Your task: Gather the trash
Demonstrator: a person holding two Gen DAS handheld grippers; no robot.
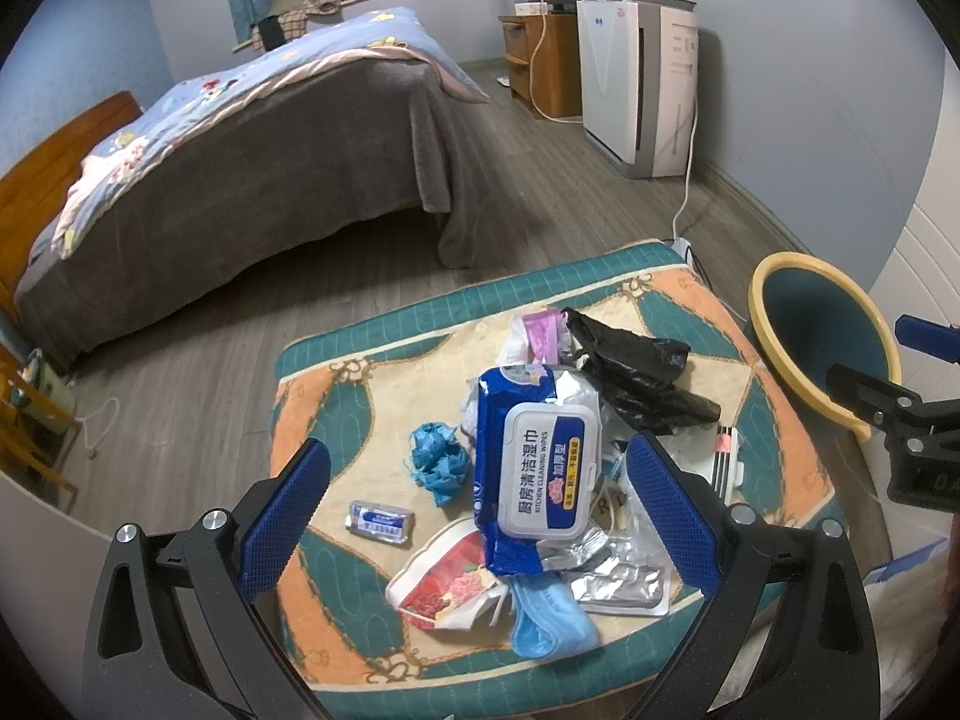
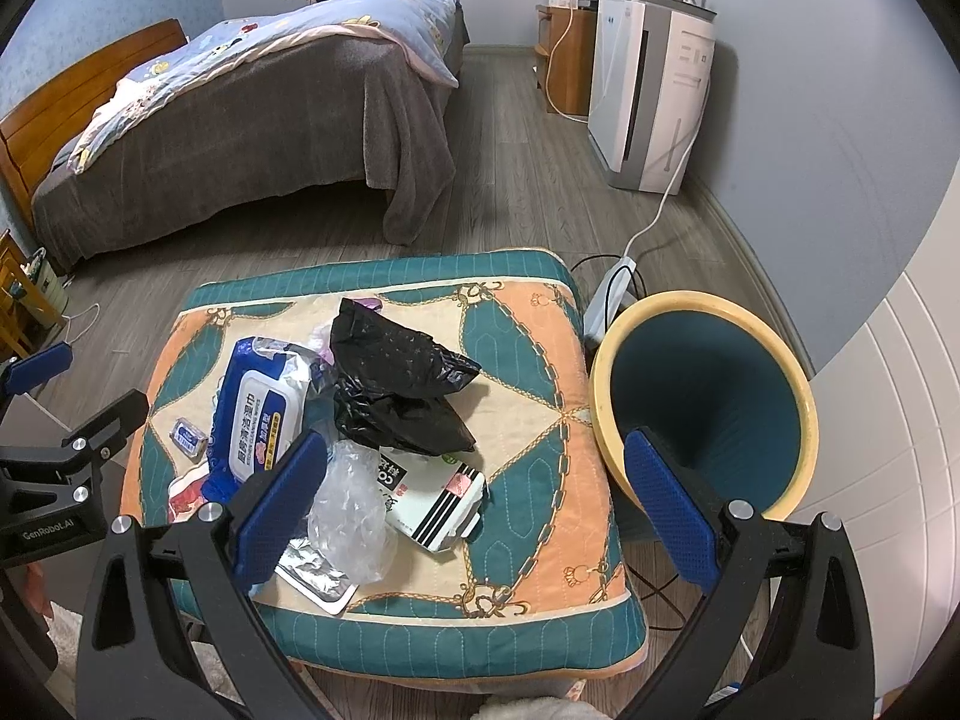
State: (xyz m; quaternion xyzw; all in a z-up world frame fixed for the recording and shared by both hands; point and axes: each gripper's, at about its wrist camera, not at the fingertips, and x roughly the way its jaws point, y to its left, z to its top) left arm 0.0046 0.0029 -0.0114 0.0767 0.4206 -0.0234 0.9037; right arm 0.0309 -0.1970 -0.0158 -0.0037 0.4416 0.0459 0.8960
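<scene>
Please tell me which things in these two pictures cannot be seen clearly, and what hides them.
- Bottom of the teal bin with yellow rim: right wrist view, dark shadow; contents unknown.
- Silver foil packet: left wrist view, partly under the blue wet-wipes pack.
- Small blue-and-white box: both views, print too small.
- White packet with black stripes: right wrist view, label covered by the crumpled black plastic bag.
</scene>
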